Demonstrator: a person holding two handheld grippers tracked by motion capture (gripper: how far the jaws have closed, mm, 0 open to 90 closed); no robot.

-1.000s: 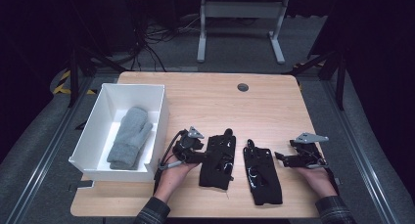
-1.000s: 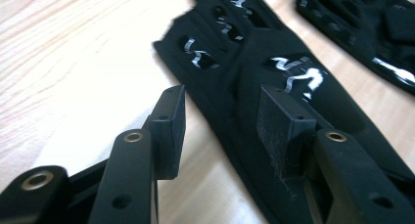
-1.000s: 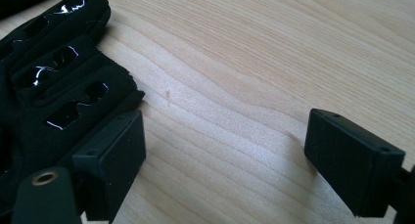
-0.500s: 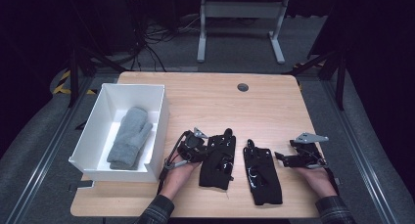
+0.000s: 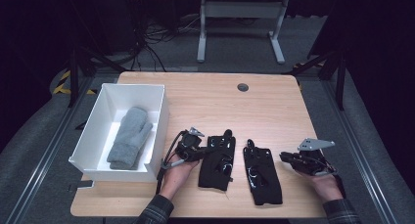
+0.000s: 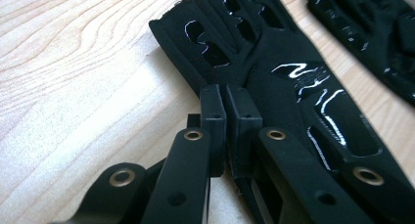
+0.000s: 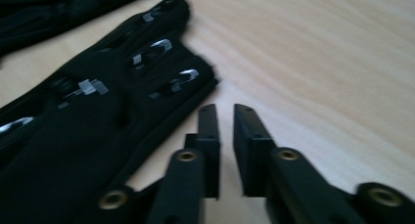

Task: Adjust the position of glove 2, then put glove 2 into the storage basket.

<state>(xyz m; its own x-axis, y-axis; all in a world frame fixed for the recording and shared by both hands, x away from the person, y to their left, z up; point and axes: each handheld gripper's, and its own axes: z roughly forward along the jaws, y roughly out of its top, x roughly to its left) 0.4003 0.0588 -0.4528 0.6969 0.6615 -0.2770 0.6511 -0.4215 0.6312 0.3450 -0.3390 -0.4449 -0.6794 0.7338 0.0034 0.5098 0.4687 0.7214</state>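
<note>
Two black gloves with glossy prints lie side by side near the table's front. My left gripper (image 5: pixel 203 152) is at the left edge of the left black glove (image 5: pixel 216 164). In the left gripper view its jaws (image 6: pixel 225 94) are pressed together on that edge of the glove (image 6: pixel 288 62), with the other glove (image 6: pixel 377 18) farther off. My right gripper (image 5: pixel 285 157) rests just right of the right black glove (image 5: pixel 263 174). In the right gripper view the gripper (image 7: pixel 225 115) is narrowly open over bare wood, beside the glove's fingers (image 7: pixel 98 116).
A white box (image 5: pixel 162 117) stands at the table's left and holds a grey mitten (image 5: pixel 128 136). A round cable grommet (image 5: pixel 242 87) sits near the far edge. Bare wood (image 5: pixel 235 114) stretches behind the gloves. Dark floor, cables and a stand lie beyond the table.
My left hand has edged slightly toward the left black glove. The right gripper and both gloves have stayed where they were.
</note>
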